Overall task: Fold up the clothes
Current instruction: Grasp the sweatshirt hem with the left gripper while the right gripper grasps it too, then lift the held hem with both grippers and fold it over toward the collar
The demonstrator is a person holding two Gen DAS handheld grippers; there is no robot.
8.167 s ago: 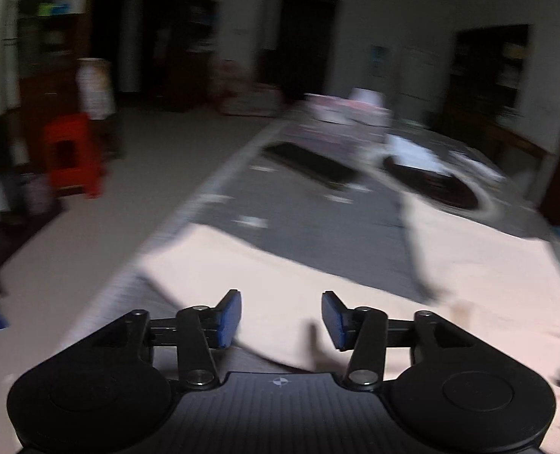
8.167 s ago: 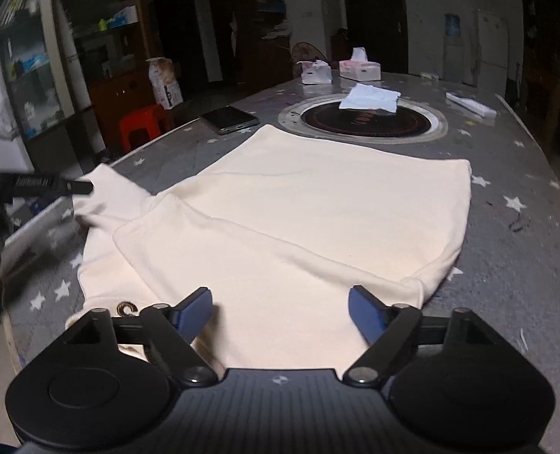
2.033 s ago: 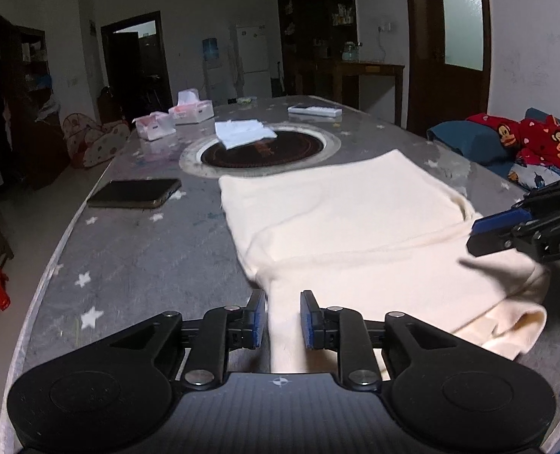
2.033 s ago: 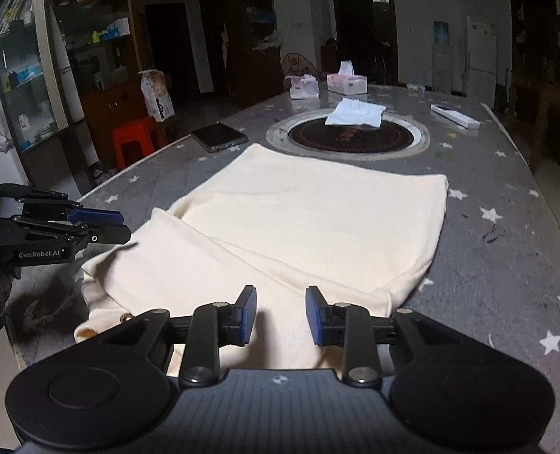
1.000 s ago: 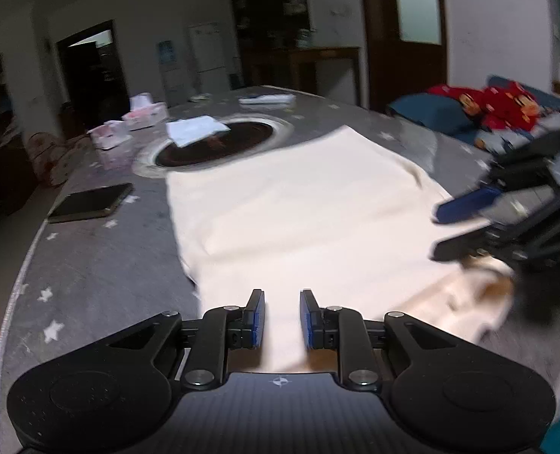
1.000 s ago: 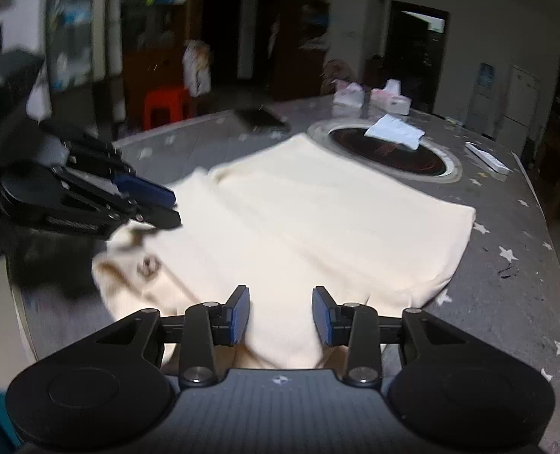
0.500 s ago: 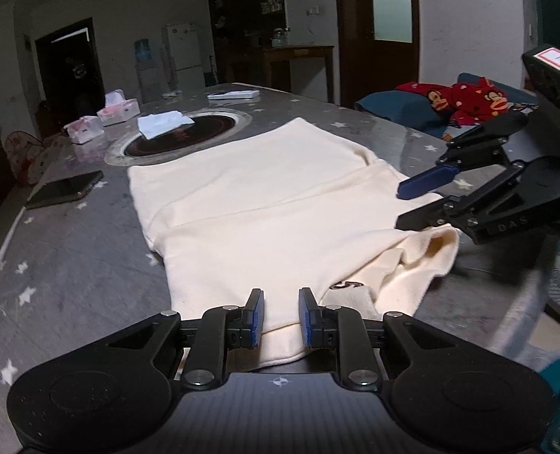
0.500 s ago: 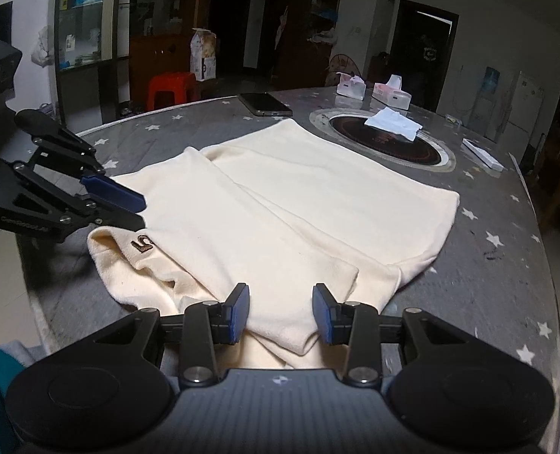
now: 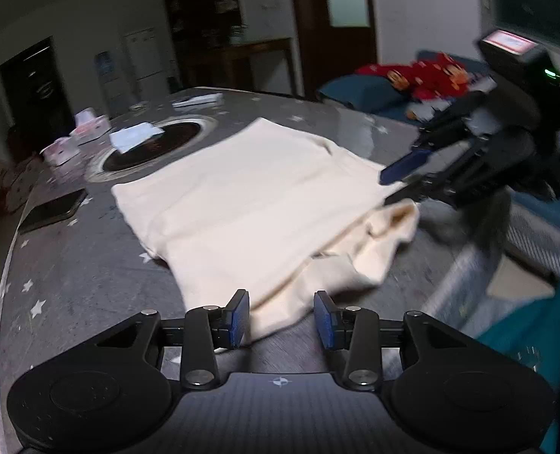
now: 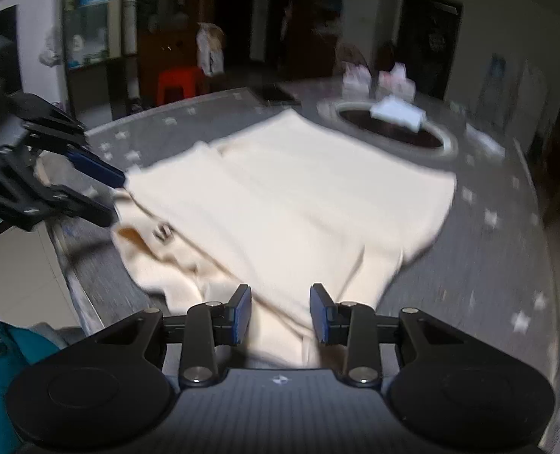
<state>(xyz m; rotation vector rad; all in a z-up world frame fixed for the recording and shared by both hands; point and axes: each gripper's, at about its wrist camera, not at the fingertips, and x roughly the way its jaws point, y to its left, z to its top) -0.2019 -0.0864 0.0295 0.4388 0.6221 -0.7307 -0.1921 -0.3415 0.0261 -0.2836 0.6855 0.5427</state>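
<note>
My left gripper (image 9: pixel 282 316) and right gripper (image 10: pixel 280 314) both stand parted, holding nothing, just behind the cream garment (image 9: pixel 249 204) so its fold rests on the counter (image 9: pixel 72 265).

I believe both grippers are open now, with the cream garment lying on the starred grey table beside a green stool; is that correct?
Not quite: the stool is red, not green, as the right wrist view shows. The rest holds: the left gripper and right gripper are open, and the cream garment lies on the starred grey table.
</note>
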